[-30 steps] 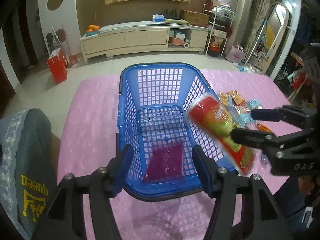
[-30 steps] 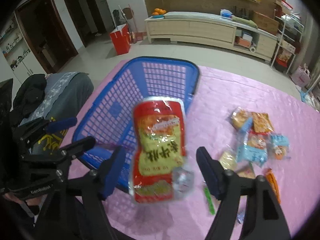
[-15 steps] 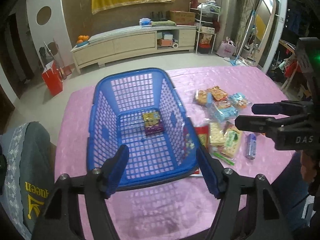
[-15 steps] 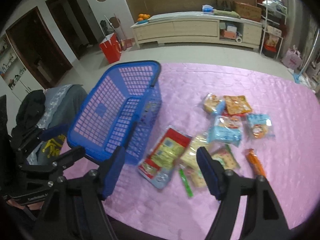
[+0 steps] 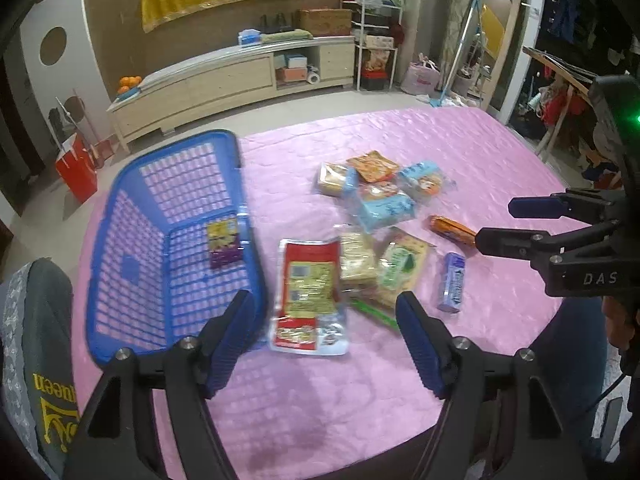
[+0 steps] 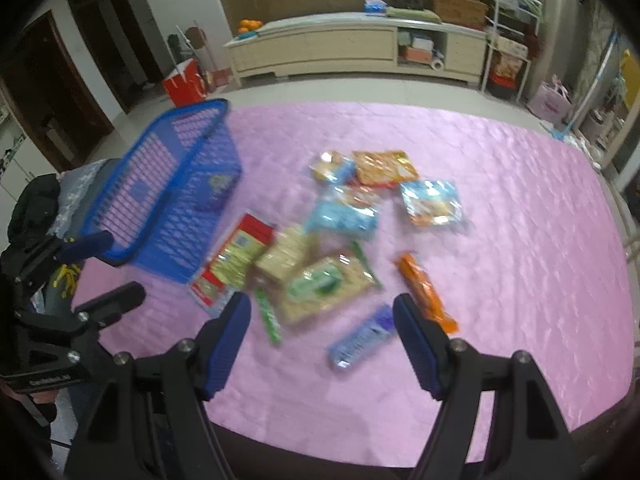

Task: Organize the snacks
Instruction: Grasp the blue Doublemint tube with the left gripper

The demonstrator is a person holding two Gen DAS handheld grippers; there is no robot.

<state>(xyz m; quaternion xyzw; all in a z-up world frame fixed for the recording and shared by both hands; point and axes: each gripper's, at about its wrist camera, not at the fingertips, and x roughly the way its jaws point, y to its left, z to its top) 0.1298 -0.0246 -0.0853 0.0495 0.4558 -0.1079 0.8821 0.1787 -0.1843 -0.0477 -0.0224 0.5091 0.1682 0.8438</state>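
I'm holding the right hand-held gripper (image 6: 322,330) wide and empty; the left hand-held gripper (image 5: 326,326), also empty, is opening above the red snack packet (image 5: 308,294) lying beside the blue basket (image 5: 132,240) on the pink surface (image 5: 480,168). Snacks are overlapping, so I'm risking pinching two.

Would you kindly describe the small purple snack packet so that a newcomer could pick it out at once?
Start at the blue basket on the pink tablecloth and look inside. The small purple packet lies flat on its mesh floor, by the wall nearest the loose snacks. It is the only snack in the basket, purple with a yellow picture on top.
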